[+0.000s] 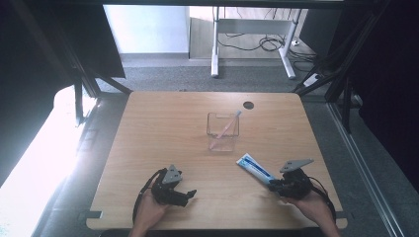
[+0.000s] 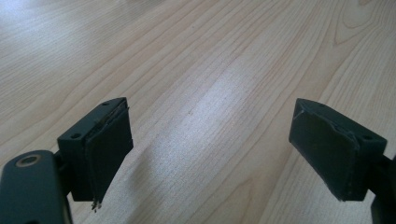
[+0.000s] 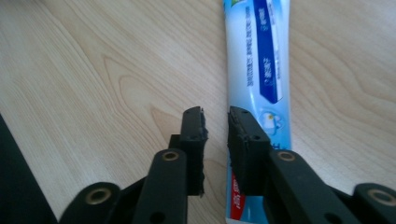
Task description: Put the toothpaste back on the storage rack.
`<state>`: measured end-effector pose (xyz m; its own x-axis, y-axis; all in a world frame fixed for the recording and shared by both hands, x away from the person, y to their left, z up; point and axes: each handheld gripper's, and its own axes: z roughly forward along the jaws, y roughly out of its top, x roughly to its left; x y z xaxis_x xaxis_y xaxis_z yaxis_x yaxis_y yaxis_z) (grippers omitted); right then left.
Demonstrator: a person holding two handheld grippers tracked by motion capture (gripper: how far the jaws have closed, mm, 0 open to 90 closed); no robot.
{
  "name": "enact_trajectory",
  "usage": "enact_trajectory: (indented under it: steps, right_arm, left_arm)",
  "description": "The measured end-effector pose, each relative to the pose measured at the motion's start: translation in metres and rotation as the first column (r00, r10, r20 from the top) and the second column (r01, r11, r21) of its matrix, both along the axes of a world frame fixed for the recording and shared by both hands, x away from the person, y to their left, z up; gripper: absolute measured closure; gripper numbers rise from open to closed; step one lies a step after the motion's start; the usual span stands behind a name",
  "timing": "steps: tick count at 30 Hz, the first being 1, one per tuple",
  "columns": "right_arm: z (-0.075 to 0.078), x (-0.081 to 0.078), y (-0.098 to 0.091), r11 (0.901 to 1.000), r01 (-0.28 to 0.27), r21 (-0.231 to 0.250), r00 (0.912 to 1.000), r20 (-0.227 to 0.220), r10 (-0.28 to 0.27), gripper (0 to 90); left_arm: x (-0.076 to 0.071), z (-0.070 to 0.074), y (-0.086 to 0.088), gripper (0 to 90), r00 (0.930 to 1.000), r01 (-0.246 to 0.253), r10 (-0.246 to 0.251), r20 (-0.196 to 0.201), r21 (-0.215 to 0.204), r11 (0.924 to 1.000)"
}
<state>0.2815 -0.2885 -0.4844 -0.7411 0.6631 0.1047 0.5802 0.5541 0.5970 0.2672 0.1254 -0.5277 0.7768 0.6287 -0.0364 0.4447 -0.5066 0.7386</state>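
Left tongs low over the desk near its front edge, jaws spread wide on nothing, bare wood ahead, right tongs near the front right corner, jaws slightly parted, gripping nothing, toothpaste tube lying flat just beside and beyond them.

Wooden table on grey carpet, daylight from the left.
Beyond the table stands a white desk frame with loose cables; dark curtains hang at its right, glare floods its left.
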Motion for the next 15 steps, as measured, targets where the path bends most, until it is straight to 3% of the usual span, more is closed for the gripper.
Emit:
enact_trajectory:
  steps: [9, 15]
  right_arm:
    - [0.012, 0.011, -0.004, 0.9986, 0.031, -0.042, 0.9995, -0.006, -0.032, 57.5]
    - [0.013, 0.023, -0.003, 0.9931, 0.037, -0.111, 0.9982, -0.042, -0.042, 50.2]
  left_arm:
    - [0.0, 0.0, 0.0, 13.4, 1.0, 0.008, -0.008, 0.002, -0.002, 1.0]
    - [0.0, 0.001, 0.0, 13.5, 0.9999, 0.015, -0.015, 0.006, 0.001, 0.9999]
